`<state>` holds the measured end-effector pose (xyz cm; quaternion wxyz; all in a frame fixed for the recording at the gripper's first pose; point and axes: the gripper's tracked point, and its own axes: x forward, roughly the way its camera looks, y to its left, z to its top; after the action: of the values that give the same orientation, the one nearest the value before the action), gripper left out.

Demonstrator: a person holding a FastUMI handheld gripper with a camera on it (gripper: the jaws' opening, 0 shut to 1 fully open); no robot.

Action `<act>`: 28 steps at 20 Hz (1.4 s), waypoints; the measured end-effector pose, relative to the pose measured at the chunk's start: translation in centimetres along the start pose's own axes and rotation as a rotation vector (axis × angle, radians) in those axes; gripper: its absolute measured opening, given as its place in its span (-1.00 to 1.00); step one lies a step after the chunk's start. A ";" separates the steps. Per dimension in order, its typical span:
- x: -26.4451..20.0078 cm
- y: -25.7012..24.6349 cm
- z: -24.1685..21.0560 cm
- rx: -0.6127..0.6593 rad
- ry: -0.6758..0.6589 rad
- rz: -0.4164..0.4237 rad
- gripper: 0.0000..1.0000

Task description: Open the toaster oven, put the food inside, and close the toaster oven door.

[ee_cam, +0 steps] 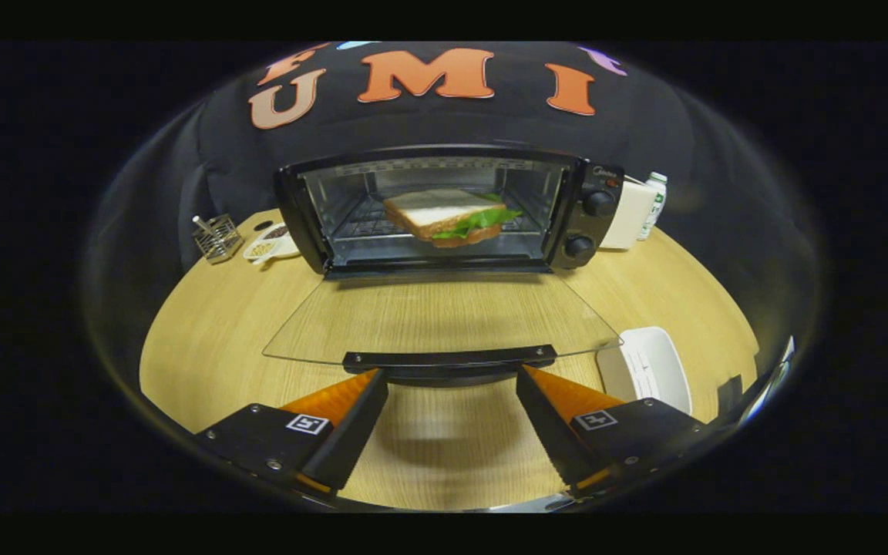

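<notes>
We see the gripper (452, 381) with its jaws spread wide and holding nothing, their tips just under the near edge of the toaster oven (444, 208) door. The glass door (444, 316) lies folded down flat over the wooden tabletop (205, 339), its black handle (450, 359) sitting between the jaw tips. Inside the oven, on the wire rack (363, 223), rests the sandwich (448, 216), white bread with green lettuce showing at its edge. A white tray (648, 366) lies beside the door's right corner. Left of the oven stand a wire holder (216, 237) and a small dish (270, 245).
</notes>
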<state>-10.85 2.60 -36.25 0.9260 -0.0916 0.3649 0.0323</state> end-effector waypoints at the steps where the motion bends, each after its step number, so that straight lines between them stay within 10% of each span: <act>1: -0.3 0.1 0.7 0.006 -0.012 0.007 0.98; 28: -0.6 0.9 17.6 0.112 -0.279 0.004 1.00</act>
<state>0.38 6.86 -23.33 0.9713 -0.0340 0.2340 0.0261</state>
